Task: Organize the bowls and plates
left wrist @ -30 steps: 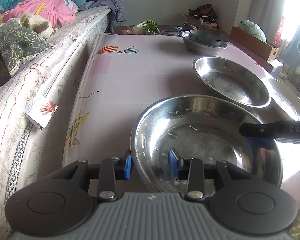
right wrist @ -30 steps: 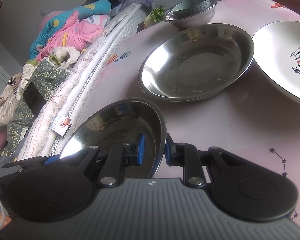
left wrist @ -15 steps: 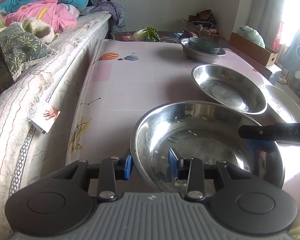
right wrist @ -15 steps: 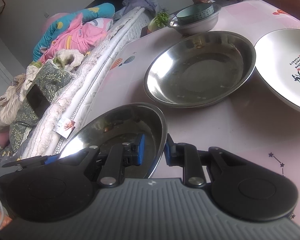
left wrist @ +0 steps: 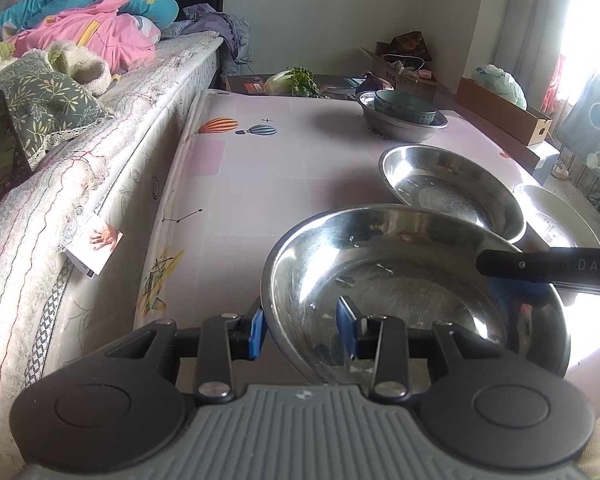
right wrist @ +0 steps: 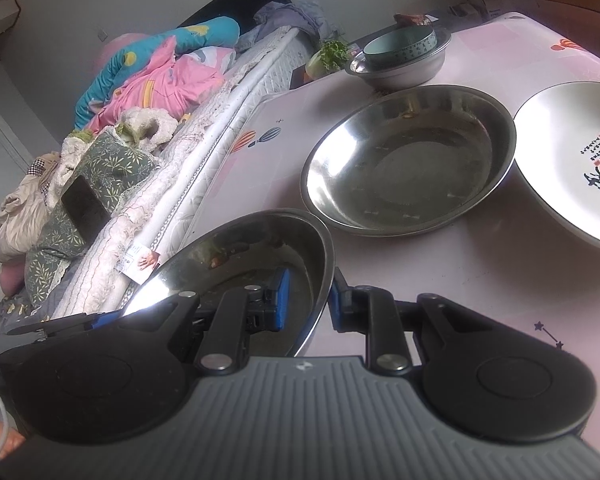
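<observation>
A steel basin is held off the pink table between both grippers. My left gripper is shut on its near-left rim, one blue pad inside and one outside. My right gripper is shut on the opposite rim of the same steel basin; its finger shows in the left wrist view. A second steel basin rests on the table beyond. A white plate lies to its right. A teal bowl sits in a small steel bowl at the back.
A bed with bedding and pillows runs along the table's left edge. Leafy vegetables lie behind the table. A cardboard box stands at the far right. A card pokes out from the mattress side.
Both grippers have lifted the held basin higher and drawn it slightly back; its far rim now overlaps the second basin in the left wrist view. The grips have not changed.
</observation>
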Action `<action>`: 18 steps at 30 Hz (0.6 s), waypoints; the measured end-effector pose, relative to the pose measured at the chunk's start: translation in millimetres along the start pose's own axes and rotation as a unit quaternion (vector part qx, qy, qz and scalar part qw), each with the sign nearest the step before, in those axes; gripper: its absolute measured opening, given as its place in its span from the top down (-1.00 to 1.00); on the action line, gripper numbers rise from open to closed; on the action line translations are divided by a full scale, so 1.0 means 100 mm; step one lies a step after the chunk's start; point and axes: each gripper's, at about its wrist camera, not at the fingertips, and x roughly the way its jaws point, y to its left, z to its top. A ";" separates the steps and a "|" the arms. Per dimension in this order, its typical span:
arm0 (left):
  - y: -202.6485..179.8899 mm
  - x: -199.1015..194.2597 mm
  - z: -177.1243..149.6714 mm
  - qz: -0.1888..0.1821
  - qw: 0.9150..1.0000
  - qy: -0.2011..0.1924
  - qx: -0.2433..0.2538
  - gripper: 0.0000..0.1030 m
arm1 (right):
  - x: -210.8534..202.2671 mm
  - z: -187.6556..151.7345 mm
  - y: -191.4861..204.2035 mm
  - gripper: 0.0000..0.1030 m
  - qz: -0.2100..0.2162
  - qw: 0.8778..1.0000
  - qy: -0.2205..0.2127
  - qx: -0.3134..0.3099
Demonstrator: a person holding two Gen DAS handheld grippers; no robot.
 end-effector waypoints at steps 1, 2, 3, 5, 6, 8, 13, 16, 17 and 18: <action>0.00 -0.01 0.01 0.000 1.000 -0.001 0.000 0.26 | -0.01 0.00 0.00 0.60 0.000 1.000 -0.002 0.000; -0.01 -0.01 0.01 -0.001 1.000 -0.002 0.000 0.26 | -0.02 0.01 0.00 0.60 0.001 1.000 -0.003 0.000; -0.01 -0.02 0.02 -0.001 1.000 -0.004 0.000 0.26 | -0.03 0.02 0.01 0.60 0.001 1.000 -0.005 0.000; -0.02 -0.04 0.03 -0.003 1.000 -0.007 0.001 0.26 | -0.05 0.03 0.00 0.60 0.002 1.000 -0.008 0.000; -0.03 -0.04 0.04 -0.004 1.000 -0.008 0.001 0.26 | -0.07 0.03 0.00 0.60 0.002 1.000 -0.009 0.000; -0.04 -0.05 0.05 -0.005 1.000 -0.011 0.001 0.26 | -0.09 0.04 0.00 0.60 0.003 1.000 -0.013 0.000; -0.09 -0.08 0.10 -0.011 1.000 -0.018 0.006 0.26 | -0.17 0.07 -0.02 0.60 0.002 1.000 -0.025 0.002; -0.14 -0.08 0.14 -0.016 1.000 -0.022 0.011 0.26 | -0.23 0.09 -0.05 0.60 0.000 0.999 -0.033 0.005; -0.16 -0.08 0.15 -0.018 0.999 -0.023 0.013 0.26 | -0.24 0.09 -0.06 0.60 0.000 0.999 -0.035 0.005; -0.17 -0.08 0.16 -0.019 0.999 -0.024 0.015 0.26 | -0.27 0.10 -0.07 0.60 -0.002 0.999 -0.038 0.006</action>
